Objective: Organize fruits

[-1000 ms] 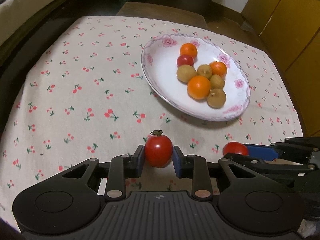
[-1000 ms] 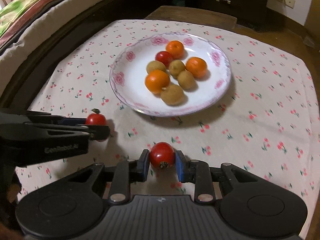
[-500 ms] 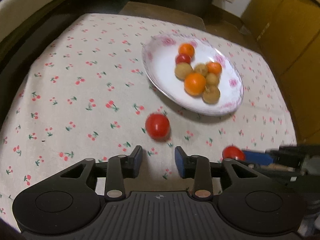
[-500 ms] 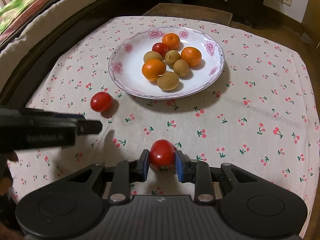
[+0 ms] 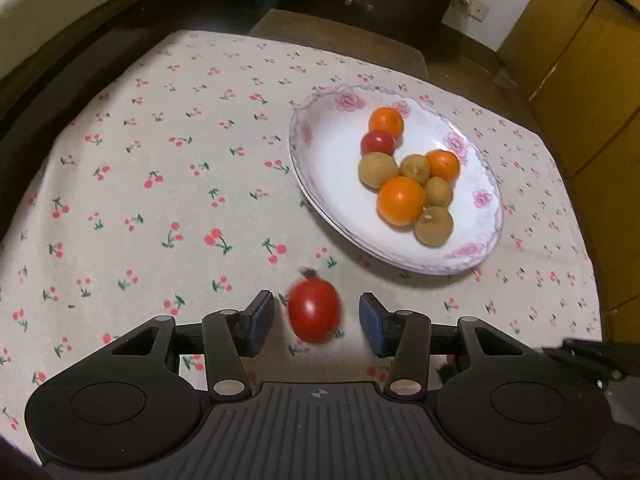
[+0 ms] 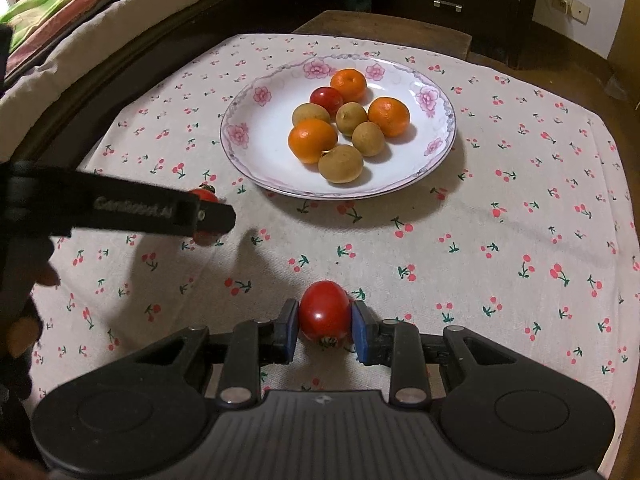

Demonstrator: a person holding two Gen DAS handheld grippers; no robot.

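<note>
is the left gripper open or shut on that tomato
Open. The left gripper has a gap on both sides of the tomato; neither of its fingers touches it.

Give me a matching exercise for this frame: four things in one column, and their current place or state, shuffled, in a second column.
Things:
1. left gripper
2. right gripper
3. plate
4. tomato near the left gripper

States:
A. holds oranges, brown fruits and one red fruit
B. shut on a tomato
C. open, pads apart
D. loose between two pads, touching neither

Pairs: 1-C, 2-B, 3-A, 4-D
</note>
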